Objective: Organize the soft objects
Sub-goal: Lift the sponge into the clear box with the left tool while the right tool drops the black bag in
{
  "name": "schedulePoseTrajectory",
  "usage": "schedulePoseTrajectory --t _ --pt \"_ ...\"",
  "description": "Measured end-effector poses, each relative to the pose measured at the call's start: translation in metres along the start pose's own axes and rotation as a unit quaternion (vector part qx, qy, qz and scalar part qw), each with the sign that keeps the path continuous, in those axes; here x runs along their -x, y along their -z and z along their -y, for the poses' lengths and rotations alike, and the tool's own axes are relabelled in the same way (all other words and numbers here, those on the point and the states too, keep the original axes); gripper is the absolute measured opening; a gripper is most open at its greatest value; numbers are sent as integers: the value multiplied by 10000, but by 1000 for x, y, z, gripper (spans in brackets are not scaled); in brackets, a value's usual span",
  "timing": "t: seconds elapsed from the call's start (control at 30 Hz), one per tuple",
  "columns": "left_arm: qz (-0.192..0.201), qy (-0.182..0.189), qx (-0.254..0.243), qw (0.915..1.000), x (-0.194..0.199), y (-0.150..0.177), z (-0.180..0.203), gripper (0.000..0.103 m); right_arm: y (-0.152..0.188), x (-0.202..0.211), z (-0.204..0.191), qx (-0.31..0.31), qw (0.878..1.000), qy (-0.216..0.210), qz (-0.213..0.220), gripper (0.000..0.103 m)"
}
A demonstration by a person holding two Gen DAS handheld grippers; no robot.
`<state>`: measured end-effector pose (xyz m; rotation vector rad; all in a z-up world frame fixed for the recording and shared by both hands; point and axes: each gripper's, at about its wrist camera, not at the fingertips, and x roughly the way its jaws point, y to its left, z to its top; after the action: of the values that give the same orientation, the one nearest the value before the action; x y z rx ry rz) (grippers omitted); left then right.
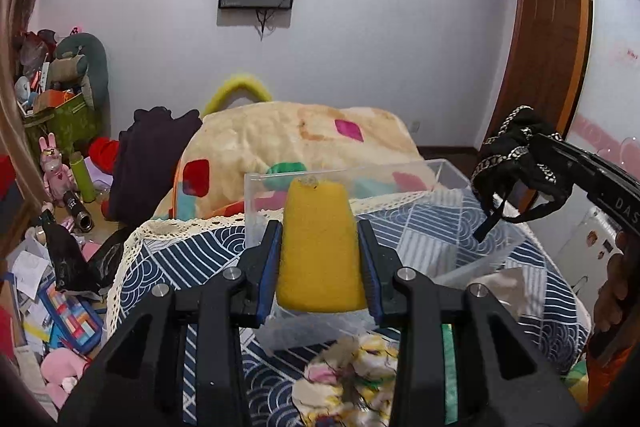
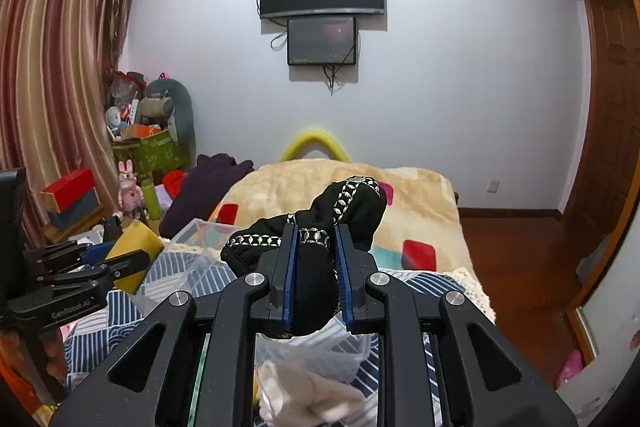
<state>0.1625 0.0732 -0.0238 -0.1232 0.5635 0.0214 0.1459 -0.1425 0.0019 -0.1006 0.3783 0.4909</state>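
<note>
Two loads aloft | my left tongs (image 1: pixel 320 251) clamp yellow sponge (image 1: pixel 320 247) above clear bin (image 1: pixel 448 167) | right tongs (image 2: pixel 316 259) pinch black trimmed garment (image 2: pixel 344 211) | risk: its dangling straps snag bin's rim.

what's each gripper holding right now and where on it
The left gripper clamps the yellow sponge across its two side faces, near the lower end. The right gripper pinches the black trimmed garment at a bunched middle.

The left gripper (image 1: pixel 322 259) clamps a yellow sponge (image 1: pixel 320 247) above a clear bin (image 1: pixel 256 211).
</note>
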Motion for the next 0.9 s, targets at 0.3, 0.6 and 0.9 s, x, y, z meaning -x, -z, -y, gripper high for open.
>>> schedulePoseTrajectory --t 0.3,0.6,0.9 --pt "-663 122 -184 9976 -45 -5 5 37 12 -39 -5 254 9978 -107 -596 16" --pt "-1074 79 -495 9930 -73 -1 16 37 25 -71 1 439 9887 -318 -1395 16" --pt "-1218 139 -530 9910 -78 0 19 42 33 -87 -4 597 9777 -527 -1942 22"
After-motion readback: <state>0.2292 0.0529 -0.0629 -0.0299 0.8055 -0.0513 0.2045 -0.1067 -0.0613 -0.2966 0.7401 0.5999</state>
